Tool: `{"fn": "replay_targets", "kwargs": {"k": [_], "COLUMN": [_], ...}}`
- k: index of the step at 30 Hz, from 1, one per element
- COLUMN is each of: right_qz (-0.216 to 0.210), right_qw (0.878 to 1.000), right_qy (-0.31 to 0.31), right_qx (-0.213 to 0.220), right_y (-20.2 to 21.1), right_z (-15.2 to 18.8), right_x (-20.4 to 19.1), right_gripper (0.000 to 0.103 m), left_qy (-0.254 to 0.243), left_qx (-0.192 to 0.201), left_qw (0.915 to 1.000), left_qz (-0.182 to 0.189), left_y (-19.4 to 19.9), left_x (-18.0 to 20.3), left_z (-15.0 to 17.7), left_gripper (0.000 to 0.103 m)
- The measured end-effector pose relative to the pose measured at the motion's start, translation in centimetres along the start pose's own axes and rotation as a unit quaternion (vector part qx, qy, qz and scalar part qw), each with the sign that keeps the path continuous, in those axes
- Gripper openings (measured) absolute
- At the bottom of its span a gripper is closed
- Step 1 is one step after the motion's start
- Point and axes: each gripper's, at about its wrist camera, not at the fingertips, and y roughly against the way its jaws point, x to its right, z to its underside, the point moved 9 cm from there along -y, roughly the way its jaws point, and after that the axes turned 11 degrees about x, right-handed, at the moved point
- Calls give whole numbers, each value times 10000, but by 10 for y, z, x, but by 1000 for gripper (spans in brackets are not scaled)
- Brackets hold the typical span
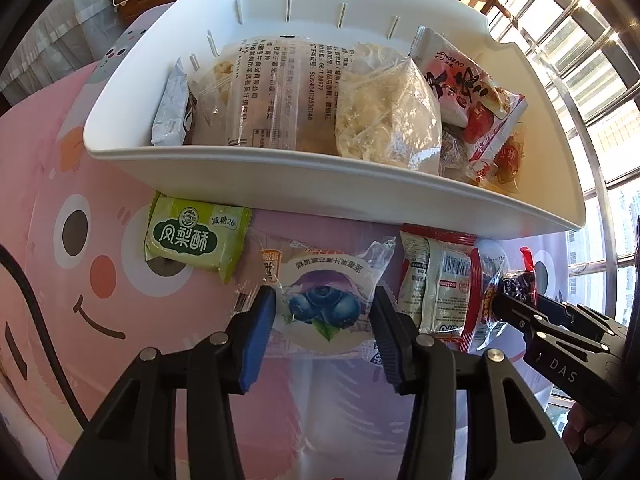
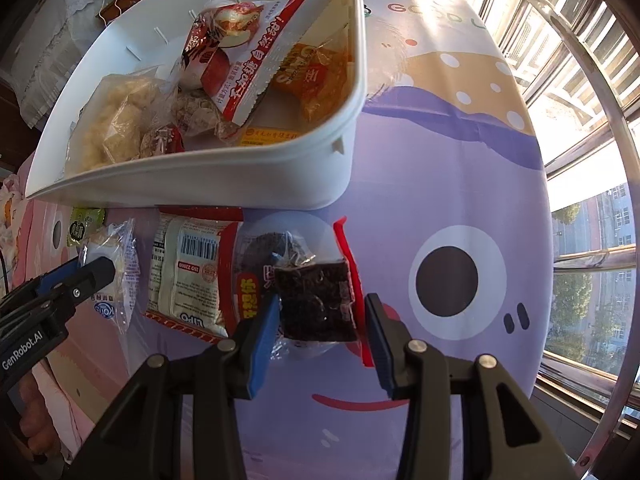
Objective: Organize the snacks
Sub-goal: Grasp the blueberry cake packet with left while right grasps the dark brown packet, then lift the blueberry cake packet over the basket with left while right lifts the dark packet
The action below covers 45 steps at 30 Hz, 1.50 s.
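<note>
White bin point(image 1: 280, 184) is the landmark. It sits on the surface point(image 2: 440, 168), which is covered by a cartoon-face cloth, pink on one side and purple on the other. Bin already holds several snacks: a clear text-printed pack point(image 1: 272, 96), a clear bag of pale chunks point(image 1: 384, 112), a red-and-white apple-picture pack point(image 2: 248, 52), an orange pack point(image 2: 316, 76), and a silver wrapper point(image 1: 172, 104) at the far end.

Loose snacks lie in a row just in front of the bin's near wall:
- green pastry pack point(image 1: 196, 236), touching the underside of the bin's rim in the left wrist view
- blueberry pack point(image 1: 324, 300), next along
- white barcode pack point(image 2: 188, 276) with red trim, next
- dark seaweed-like pack point(image 2: 316, 304), at the end nearest the bin's corner

Left tongs point(image 1: 324, 320): pointing down, straddling the blueberry pack. Blue pad at one edge of the wrapper, black pad at the other, both look in contact with the film. Reads as grasping the blueberry pack; pack still flat on the cloth.

Right tongs point(image 2: 320, 328): pointing down over the dark pack. One pad is against the pack's side, the other shows a small gap with only a red wrapper edge near it. Can't tell if it's truly clenched on it.

Part of a hand point(image 2: 36, 420) is visible behind the left tool.
</note>
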Motion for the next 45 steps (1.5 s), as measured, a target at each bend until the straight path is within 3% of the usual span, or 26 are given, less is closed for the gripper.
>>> {"fn": "replay_targets", "kwargs": {"k": [10, 23, 36, 45], "right_qz": [59, -41, -364, -541], "right_qw": [9994, 9982, 9924, 9860], "right_qy": [-308, -469, -367, -122], "right_qx": [-143, 379, 1117, 1572], "right_y": [15, 83, 140, 138], "right_z": [25, 15, -49, -94], "right_x": [8, 11, 0, -12], "right_gripper": [43, 43, 43, 43], "left_qy": [39, -181, -300, -337], "left_qx": [67, 438, 1169, 1595], "left_qw": [9997, 9978, 9920, 9859], "left_qz": [249, 464, 381, 389], "left_y": [35, 114, 159, 162], "left_x": [-20, -34, -45, -52], "left_z": [4, -10, -73, -121], "left_gripper": [40, 40, 40, 40]}}
